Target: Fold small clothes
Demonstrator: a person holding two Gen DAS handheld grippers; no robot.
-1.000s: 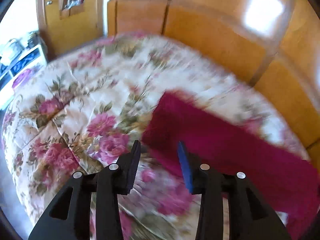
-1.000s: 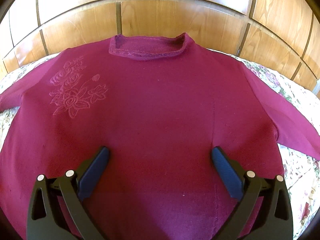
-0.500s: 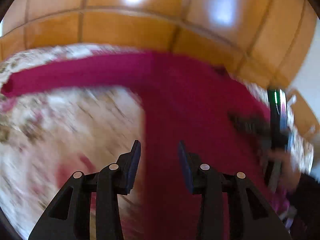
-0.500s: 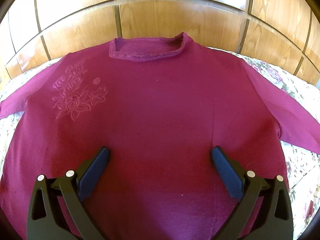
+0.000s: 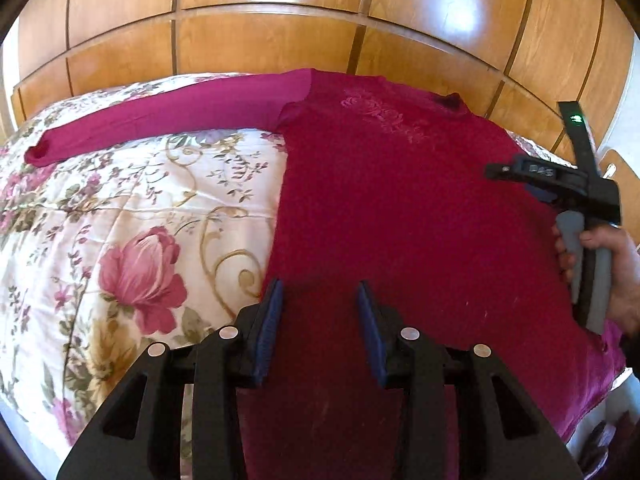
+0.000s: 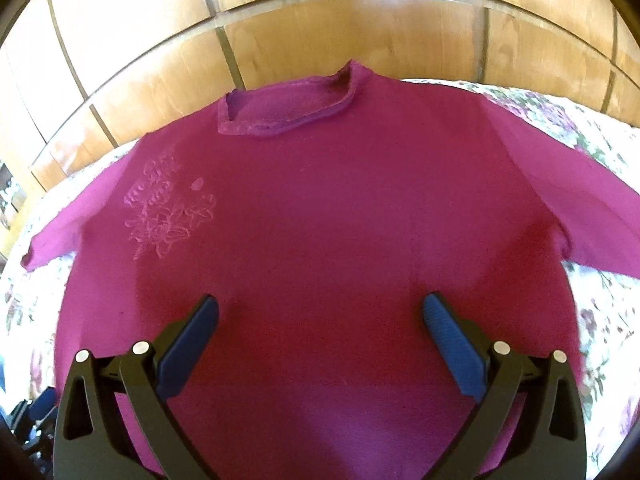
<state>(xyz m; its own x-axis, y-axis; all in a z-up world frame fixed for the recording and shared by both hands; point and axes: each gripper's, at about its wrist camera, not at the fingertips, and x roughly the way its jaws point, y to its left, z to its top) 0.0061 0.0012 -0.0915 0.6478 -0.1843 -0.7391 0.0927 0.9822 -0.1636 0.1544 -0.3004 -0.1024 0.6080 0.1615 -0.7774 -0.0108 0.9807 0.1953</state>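
Left wrist view, left to right: floral bedspread (image 5: 132, 216) bare along the left, then one long sleeve (image 5: 160, 114) of the magenta sweater (image 5: 400, 208) stretched straight out toward the bed's edge, then the sweater's body lying face up and flat, embroidered flower (image 5: 380, 112) near the shoulder, collar (image 5: 450, 101) toward the wooden panelled wall (image 5: 280, 12). Left gripper (image 5: 320, 320) hovering over the lower left part of the body, just inside the side edge, jaws partly apart with nothing between them. Farther right, right gripper (image 5: 548, 184) held in a hand (image 5: 612, 264) above the body's right side. Right wrist view, left to right: same left sleeve (image 6: 60, 224) spread out, collar (image 6: 288, 112) at top centre, right sleeve (image 6: 580, 200) also extended over the bedspread (image 6: 600, 320); right gripper (image 6: 320, 344) released, jaws wide, clutching nothing, poised above the fabric. Judged from this: spreading and smoothing done, not one fold made yet; sleeves still to bring in, sides still to turn, body still to double over — nearly the whole fold ahead
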